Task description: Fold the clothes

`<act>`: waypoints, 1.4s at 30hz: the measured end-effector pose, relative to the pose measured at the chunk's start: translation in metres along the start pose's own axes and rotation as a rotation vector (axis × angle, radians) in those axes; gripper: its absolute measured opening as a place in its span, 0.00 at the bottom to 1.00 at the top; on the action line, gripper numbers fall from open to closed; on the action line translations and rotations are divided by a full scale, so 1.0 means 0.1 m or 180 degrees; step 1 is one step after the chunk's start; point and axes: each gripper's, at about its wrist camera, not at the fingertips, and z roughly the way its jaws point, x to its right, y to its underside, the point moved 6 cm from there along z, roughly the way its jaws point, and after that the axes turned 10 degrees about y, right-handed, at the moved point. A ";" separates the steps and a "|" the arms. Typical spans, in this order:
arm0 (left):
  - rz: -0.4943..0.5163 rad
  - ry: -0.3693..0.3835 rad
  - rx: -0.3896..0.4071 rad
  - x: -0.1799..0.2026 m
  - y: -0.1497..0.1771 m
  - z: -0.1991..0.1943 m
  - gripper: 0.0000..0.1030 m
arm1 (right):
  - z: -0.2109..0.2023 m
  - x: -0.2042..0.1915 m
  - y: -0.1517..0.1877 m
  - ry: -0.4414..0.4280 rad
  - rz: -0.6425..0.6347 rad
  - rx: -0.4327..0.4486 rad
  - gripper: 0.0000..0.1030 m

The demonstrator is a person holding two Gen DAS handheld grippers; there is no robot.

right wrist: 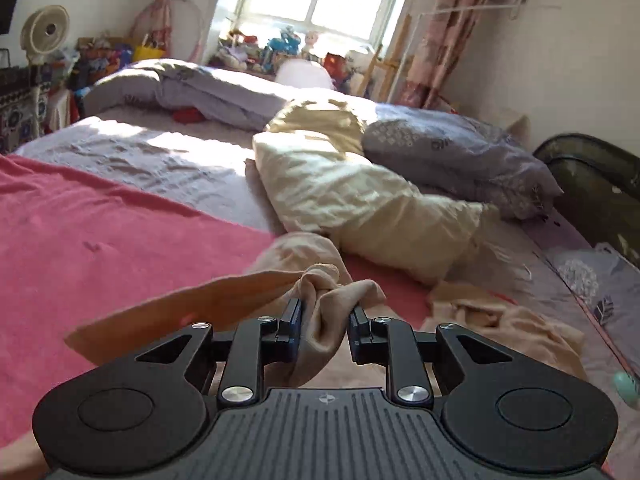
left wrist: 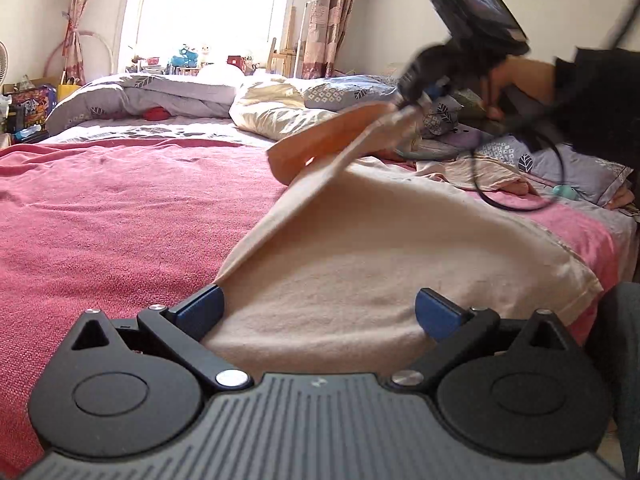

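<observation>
A beige garment [left wrist: 360,248] lies on the pink blanket [left wrist: 120,216] of a bed. My left gripper [left wrist: 320,308] is open, its blue pads [left wrist: 202,310] spread wide over the near part of the garment. My right gripper [right wrist: 325,320] is shut on a bunched edge of the beige garment [right wrist: 320,320] and holds it lifted above the bed. In the left wrist view the right gripper [left wrist: 412,110] shows at the upper right, pulling the cloth's far edge up so it stretches from the bed to its fingers.
A cream duvet [right wrist: 352,200] and grey patterned pillows [right wrist: 460,156] lie beyond the garment. A grey quilt [left wrist: 152,98] lies at the far side. More beige cloth [right wrist: 500,320] lies on the right. Toys [right wrist: 280,46] line the windowsill. A fan [right wrist: 44,32] stands at the left.
</observation>
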 end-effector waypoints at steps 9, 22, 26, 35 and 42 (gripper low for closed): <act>0.0058 -0.0086 -0.0028 0.05 0.02 0.04 0.99 | -0.31 -0.46 0.30 -0.0098 -0.1017 0.0570 0.68; 0.0066 -0.0060 -0.0037 0.04 0.00 0.04 0.99 | -0.19 -1.36 0.38 -0.0738 -0.1547 0.0232 0.13; 0.0077 -0.0073 -0.0041 0.04 0.00 0.04 0.99 | -0.23 -0.98 0.11 -0.0627 -0.1168 0.0352 0.12; 0.0072 -0.0181 0.0060 0.09 -0.20 -0.03 0.99 | -0.87 -0.63 -1.48 -0.1444 -0.0136 0.0714 0.10; 0.0423 -0.0125 0.0404 0.17 -0.85 0.18 0.99 | -1.45 -0.34 -2.34 -0.1977 0.0255 0.1075 0.10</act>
